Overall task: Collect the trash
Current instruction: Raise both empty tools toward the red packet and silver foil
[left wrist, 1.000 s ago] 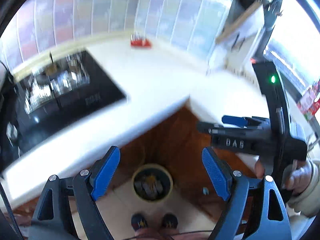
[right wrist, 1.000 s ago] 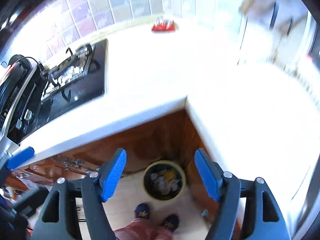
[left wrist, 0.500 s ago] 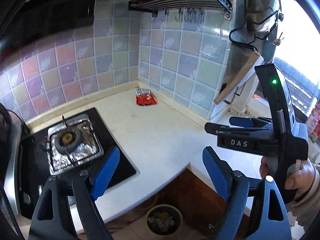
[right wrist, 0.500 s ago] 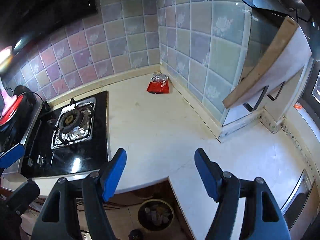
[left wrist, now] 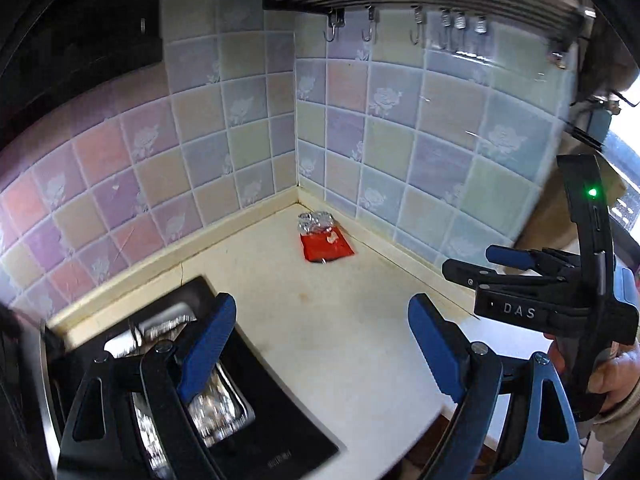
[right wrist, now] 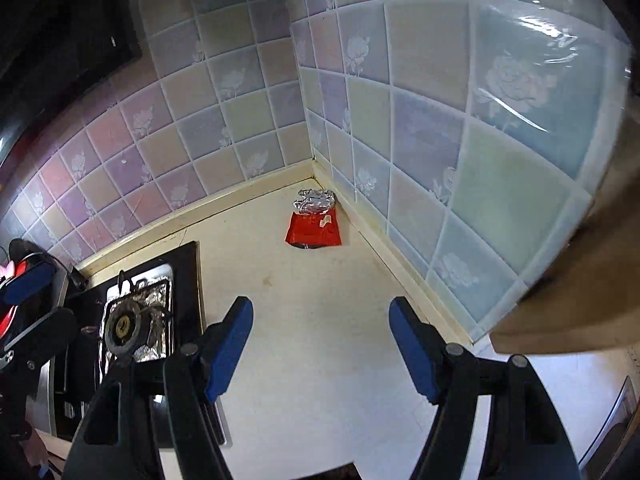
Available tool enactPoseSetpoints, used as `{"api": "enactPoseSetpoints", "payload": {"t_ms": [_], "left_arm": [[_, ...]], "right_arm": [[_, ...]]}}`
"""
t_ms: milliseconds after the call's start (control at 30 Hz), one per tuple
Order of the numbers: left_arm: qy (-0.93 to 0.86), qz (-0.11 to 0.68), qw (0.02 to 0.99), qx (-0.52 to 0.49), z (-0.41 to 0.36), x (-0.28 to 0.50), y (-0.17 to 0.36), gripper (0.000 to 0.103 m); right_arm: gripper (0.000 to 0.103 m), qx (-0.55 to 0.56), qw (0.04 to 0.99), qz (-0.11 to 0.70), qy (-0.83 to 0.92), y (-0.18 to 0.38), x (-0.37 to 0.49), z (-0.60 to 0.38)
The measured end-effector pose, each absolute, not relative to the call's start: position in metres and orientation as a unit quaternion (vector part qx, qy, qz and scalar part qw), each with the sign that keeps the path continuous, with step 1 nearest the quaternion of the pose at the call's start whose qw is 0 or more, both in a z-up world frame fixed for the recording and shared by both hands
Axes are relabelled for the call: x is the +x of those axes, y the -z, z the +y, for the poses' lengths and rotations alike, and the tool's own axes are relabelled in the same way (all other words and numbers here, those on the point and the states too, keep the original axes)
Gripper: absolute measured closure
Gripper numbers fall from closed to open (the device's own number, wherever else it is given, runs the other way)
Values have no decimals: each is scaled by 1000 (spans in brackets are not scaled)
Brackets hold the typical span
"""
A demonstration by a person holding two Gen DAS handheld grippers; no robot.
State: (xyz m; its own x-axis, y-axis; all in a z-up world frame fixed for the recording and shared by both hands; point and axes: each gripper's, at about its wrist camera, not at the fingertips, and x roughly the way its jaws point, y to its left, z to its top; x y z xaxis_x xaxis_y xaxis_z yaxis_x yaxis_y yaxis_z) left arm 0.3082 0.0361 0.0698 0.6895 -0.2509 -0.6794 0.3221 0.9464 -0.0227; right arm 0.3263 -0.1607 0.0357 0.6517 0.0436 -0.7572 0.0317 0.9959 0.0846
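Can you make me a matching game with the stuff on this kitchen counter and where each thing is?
Things:
1. red wrapper
2. crumpled foil
3. gas burner
4. metal hooks

Places:
A. hanging from the rack high on the tiled wall
B. on the black stove, ringed by foil lining
C. tucked deepest into the wall corner
D. flat on the counter, just in front of the foil

Pairs: 1-D, 2-C, 3-B, 4-A

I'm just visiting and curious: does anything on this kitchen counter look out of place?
Yes. A red packet with crumpled foil at its far end lies in the corner of the otherwise bare counter, near the tiled walls. It looks like litter.
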Motion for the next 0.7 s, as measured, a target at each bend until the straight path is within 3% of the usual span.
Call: {"api": "enactPoseSetpoints", "payload": {"t_ms": [367, 700], "left_arm": [[180, 435, 882, 29, 41, 503, 28, 16], [174, 474, 863, -14, 66, 586, 103, 16]], "right_arm": [[32, 79, 866, 495, 6, 49, 493, -146], [32, 78, 843, 532, 14, 129, 587, -146]]}}
